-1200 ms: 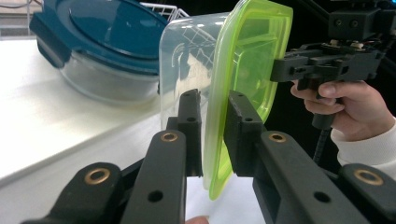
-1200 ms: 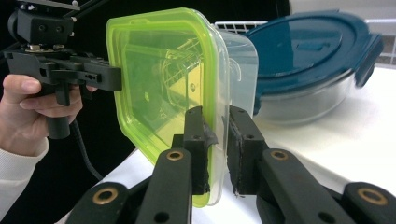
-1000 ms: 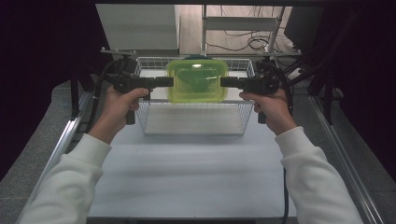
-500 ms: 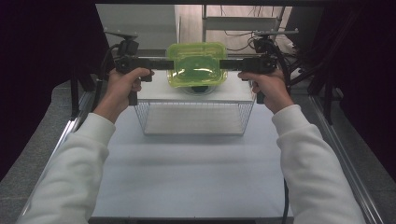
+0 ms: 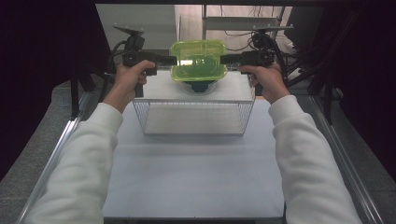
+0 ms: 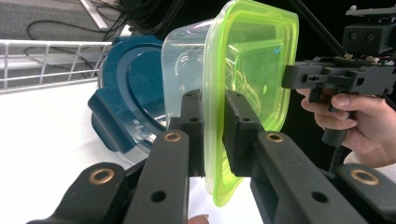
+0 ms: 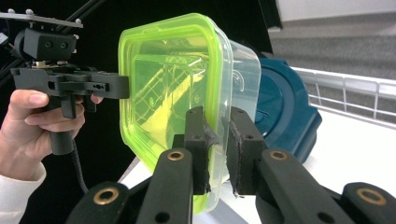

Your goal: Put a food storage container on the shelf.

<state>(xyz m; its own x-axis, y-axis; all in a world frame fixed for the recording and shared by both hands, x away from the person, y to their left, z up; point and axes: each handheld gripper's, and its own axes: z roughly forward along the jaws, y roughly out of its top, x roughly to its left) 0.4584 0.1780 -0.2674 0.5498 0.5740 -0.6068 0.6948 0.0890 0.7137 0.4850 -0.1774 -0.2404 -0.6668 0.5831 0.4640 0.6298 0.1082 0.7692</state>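
While the wire basket (image 5: 194,116) sits on the table, the container (image 5: 198,60) hangs level beyond it, above a dark blue lidded box (image 5: 200,86), long axis running between the left gripper (image 5: 163,59) and right gripper (image 5: 231,59), each pinching its rim; it has travelled farther back since earlier, a clear tub under a lime-green lid

White table (image 5: 196,186): bears one wire basket (image 5: 194,116) (standing near its far end) and a dark blue lidded container (image 5: 198,87) beyond it.
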